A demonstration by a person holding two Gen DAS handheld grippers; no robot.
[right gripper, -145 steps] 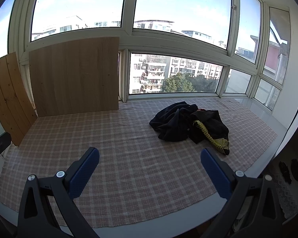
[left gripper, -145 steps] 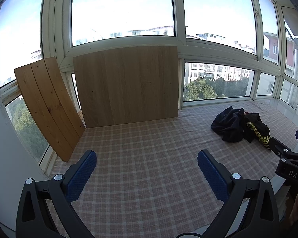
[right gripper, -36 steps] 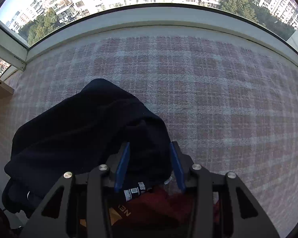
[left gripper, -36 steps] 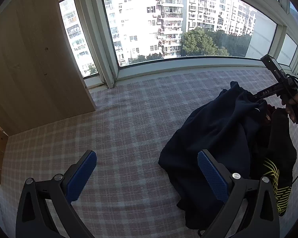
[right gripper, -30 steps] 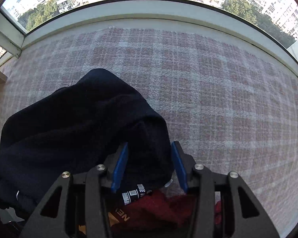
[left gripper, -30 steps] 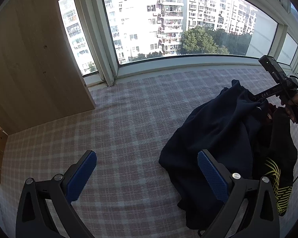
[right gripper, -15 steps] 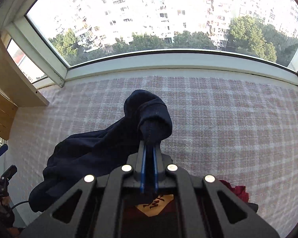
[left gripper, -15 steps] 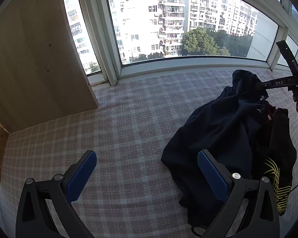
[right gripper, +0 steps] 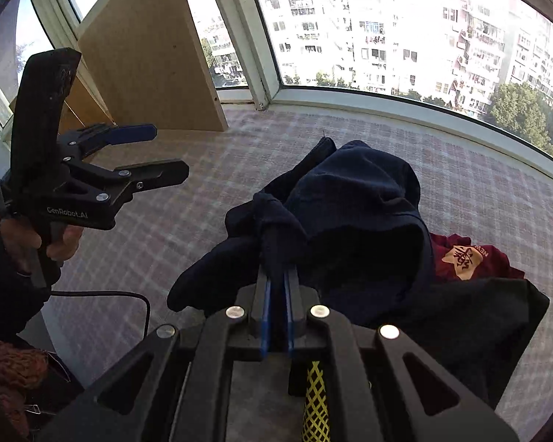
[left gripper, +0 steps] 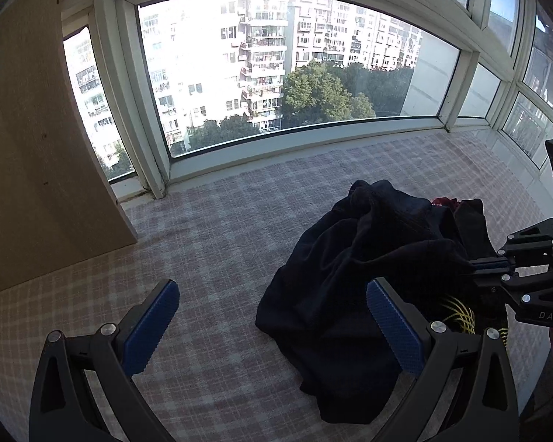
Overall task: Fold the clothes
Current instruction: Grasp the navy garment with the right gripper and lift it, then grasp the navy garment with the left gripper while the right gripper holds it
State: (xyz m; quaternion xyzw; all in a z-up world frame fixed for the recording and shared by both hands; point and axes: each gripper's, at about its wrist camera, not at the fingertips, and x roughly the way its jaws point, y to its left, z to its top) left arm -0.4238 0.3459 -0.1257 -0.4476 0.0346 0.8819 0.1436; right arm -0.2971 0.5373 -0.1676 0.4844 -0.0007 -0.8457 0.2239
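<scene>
Right wrist view: right claw (right gripper: 276, 280) is clamped on a bunched fold of the navy garment (right gripper: 354, 213), which trails ahead onto the checked cloth (right gripper: 479, 191). Left claw (right gripper: 147, 154) gapes empty, off to the left and angled down; the pile lies rightward of it.

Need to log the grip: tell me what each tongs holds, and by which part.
Right tongs pinch a bunched fold of the navy garment, near its edge. Left tongs are open and hold nothing.
</scene>
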